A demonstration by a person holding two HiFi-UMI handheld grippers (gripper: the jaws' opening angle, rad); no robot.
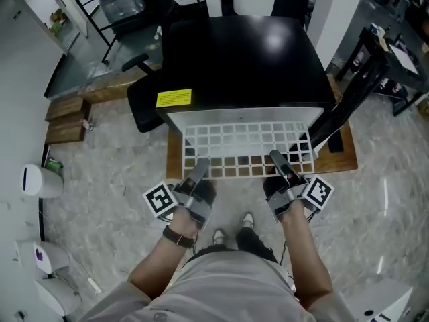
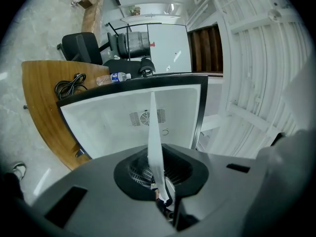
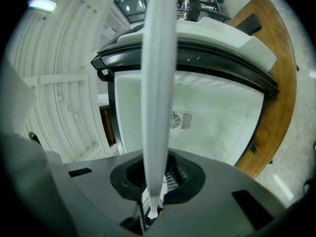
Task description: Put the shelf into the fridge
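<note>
your forearms fill the bottom of the head view, a strap (image 1: 175,237) on the left wrist and your shoes (image 1: 231,225) on the floor just below the grippers.

left gripper (image 1: 199,163): jaws closed on the near edge of the shelf (image 1: 244,143), towards its left end. in the left gripper view the shelf (image 2: 154,142) shows edge-on as a thin white strip that rises out of the pinch of the left gripper (image 2: 165,201).

right gripper (image 1: 276,158): jaws closed on the same near edge, towards its right end. in the right gripper view the shelf (image 3: 158,83) is a broad white band running up from the clamped right gripper (image 3: 150,209).

shelf position: white wire grid, roughly level, back part just inside the mouth of the fridge (image 1: 241,59), front part sticking out towards you over the wooden board (image 1: 342,161) that the fridge stands on.

fridge: black, low, with a yellow label (image 1: 173,98) at the front left of its top. the door (image 1: 348,102) stands open on the right. both gripper views look into the white inside (image 2: 108,122) (image 3: 222,127), with a round vent (image 2: 145,117) (image 3: 180,120) on the back wall.

surroundings: black office chair (image 1: 144,102) just left of the fridge. the left gripper view shows a water bottle (image 2: 116,77) and a coiled black cable (image 2: 69,85) near the fridge's left side.
</note>
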